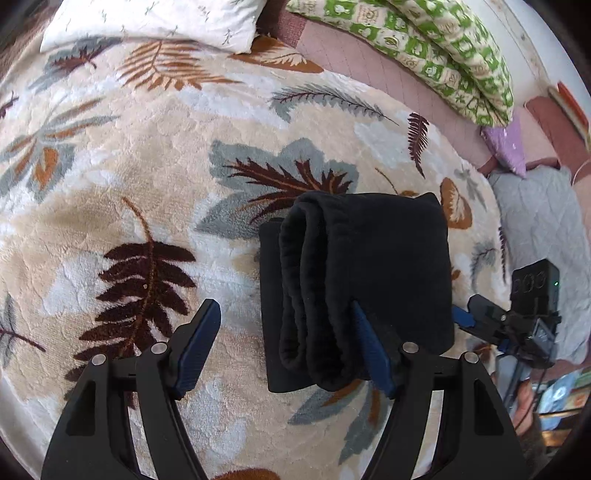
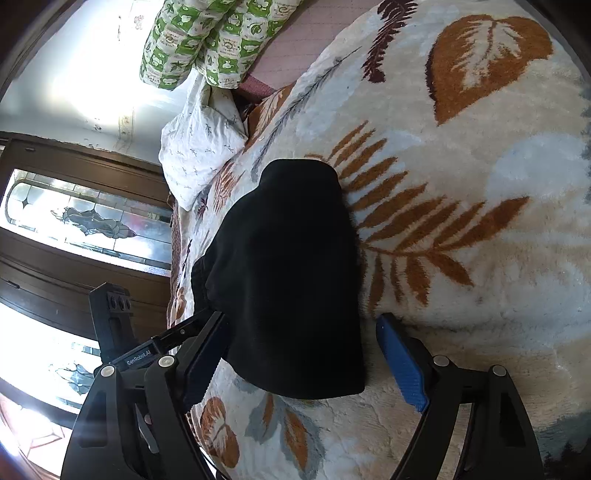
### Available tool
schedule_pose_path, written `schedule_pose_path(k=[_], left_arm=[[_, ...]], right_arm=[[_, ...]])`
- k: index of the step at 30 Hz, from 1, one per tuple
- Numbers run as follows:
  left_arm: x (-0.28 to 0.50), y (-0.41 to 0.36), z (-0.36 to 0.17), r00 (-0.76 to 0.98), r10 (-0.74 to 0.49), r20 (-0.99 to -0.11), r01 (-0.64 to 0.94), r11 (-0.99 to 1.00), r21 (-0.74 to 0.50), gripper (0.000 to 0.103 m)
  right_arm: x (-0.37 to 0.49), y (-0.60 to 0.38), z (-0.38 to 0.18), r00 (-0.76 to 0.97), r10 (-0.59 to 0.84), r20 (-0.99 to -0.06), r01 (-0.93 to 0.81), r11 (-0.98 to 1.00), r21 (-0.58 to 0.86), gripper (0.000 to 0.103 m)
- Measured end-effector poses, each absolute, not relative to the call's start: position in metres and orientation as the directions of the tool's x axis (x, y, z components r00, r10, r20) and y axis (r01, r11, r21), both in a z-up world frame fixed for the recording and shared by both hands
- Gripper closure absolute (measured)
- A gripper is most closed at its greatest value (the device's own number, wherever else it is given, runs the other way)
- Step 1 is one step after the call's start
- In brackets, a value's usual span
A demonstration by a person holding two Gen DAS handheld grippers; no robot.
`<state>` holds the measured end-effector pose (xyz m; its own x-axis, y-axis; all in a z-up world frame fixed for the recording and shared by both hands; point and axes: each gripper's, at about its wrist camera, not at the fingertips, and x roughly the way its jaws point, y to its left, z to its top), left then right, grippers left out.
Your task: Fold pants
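The black pants point(image 1: 365, 280) lie folded in a thick bundle on the leaf-patterned blanket point(image 1: 147, 177). My left gripper point(image 1: 288, 339) is open, its right finger touching the bundle's near edge, the left finger over bare blanket. My right gripper point(image 2: 306, 354) is open with the near end of the pants point(image 2: 288, 266) between its fingers. The right gripper also shows in the left wrist view point(image 1: 480, 321) at the bundle's right edge.
A white pillow point(image 1: 155, 22) lies at the far edge of the blanket, a green patterned quilt point(image 1: 436, 48) behind it. A grey cover point(image 1: 543, 236) lies to the right. A dark wooden door with stained glass point(image 2: 81, 221) stands beside the bed.
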<state>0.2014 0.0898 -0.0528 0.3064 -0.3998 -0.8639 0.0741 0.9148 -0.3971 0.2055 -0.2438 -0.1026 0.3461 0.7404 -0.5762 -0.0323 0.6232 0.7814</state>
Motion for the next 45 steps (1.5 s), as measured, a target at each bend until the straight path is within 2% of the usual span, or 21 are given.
schedule_pose_path(k=[3, 7, 12, 20, 25, 27, 32, 33, 35, 37, 38, 40, 41, 42, 45], left_arm=[[0.202, 0.094, -0.056, 0.28, -0.418, -0.864, 0.055, 0.906, -0.421, 0.031], [0.192, 0.104, -0.04, 0.33, -0.445, -0.833, 0.06, 0.89, -0.452, 0.031], [0.194, 0.117, -0.027, 0.368, -0.449, -0.814, 0.046, 0.883, -0.467, 0.03], [0.205, 0.09, -0.052, 0.271, -0.395, -0.878, 0.064, 0.917, -0.393, 0.03], [0.207, 0.08, -0.075, 0.192, -0.462, -0.866, 0.033, 0.885, -0.465, 0.029], [0.206, 0.078, -0.076, 0.214, -0.467, -0.858, 0.021, 0.88, -0.474, 0.022], [0.209, 0.084, -0.077, 0.261, -0.537, -0.802, -0.033, 0.826, -0.563, 0.022], [0.209, 0.085, -0.078, 0.262, -0.551, -0.792, -0.034, 0.815, -0.578, 0.025], [0.207, 0.084, -0.078, 0.26, -0.575, -0.776, -0.025, 0.799, -0.601, 0.037], [0.205, 0.083, -0.077, 0.284, -0.556, -0.781, -0.017, 0.812, -0.584, 0.047], [0.204, 0.085, -0.077, 0.288, -0.561, -0.776, -0.025, 0.806, -0.592, 0.059], [0.204, 0.091, -0.079, 0.288, -0.591, -0.753, -0.054, 0.775, -0.629, 0.068], [0.203, 0.091, -0.079, 0.288, -0.608, -0.74, -0.056, 0.761, -0.647, 0.071], [0.203, 0.091, -0.077, 0.291, -0.613, -0.734, -0.051, 0.756, -0.652, 0.073], [0.197, 0.091, -0.067, 0.307, -0.616, -0.725, -0.022, 0.757, -0.653, 0.074]], right_arm=[[0.208, -0.245, -0.101, 0.343, 0.734, -0.586, -0.043, 0.635, 0.771, 0.02], [0.208, -0.254, -0.095, 0.375, 0.739, -0.559, -0.052, 0.619, 0.784, 0.019], [0.21, -0.256, -0.1, 0.347, 0.735, -0.582, -0.055, 0.635, 0.77, 0.017], [0.218, -0.233, -0.103, 0.324, 0.751, -0.576, -0.1, 0.632, 0.768, 0.012], [0.216, -0.231, -0.103, 0.296, 0.773, -0.562, -0.122, 0.614, 0.78, 0.012], [0.216, -0.233, -0.104, 0.3, 0.783, -0.545, -0.114, 0.596, 0.795, 0.012], [0.218, -0.238, -0.106, 0.307, 0.809, -0.501, -0.099, 0.551, 0.828, 0.012], [0.22, -0.236, -0.107, 0.3, 0.814, -0.497, -0.102, 0.546, 0.832, 0.012], [0.221, -0.229, -0.107, 0.289, 0.805, -0.518, -0.114, 0.566, 0.816, 0.012], [0.223, -0.218, -0.104, 0.282, 0.785, -0.552, -0.143, 0.603, 0.785, 0.012], [0.224, -0.214, -0.103, 0.282, 0.776, -0.565, -0.15, 0.617, 0.773, 0.014], [0.225, -0.207, -0.1, 0.283, 0.749, -0.599, -0.164, 0.654, 0.739, 0.034], [0.225, -0.205, -0.102, 0.275, 0.735, -0.62, -0.154, 0.67, 0.727, 0.057], [0.225, -0.204, -0.104, 0.269, 0.728, -0.63, -0.14, 0.677, 0.722, 0.065], [0.217, -0.201, -0.095, 0.303, 0.7, -0.647, -0.139, 0.704, 0.696, 0.07]])
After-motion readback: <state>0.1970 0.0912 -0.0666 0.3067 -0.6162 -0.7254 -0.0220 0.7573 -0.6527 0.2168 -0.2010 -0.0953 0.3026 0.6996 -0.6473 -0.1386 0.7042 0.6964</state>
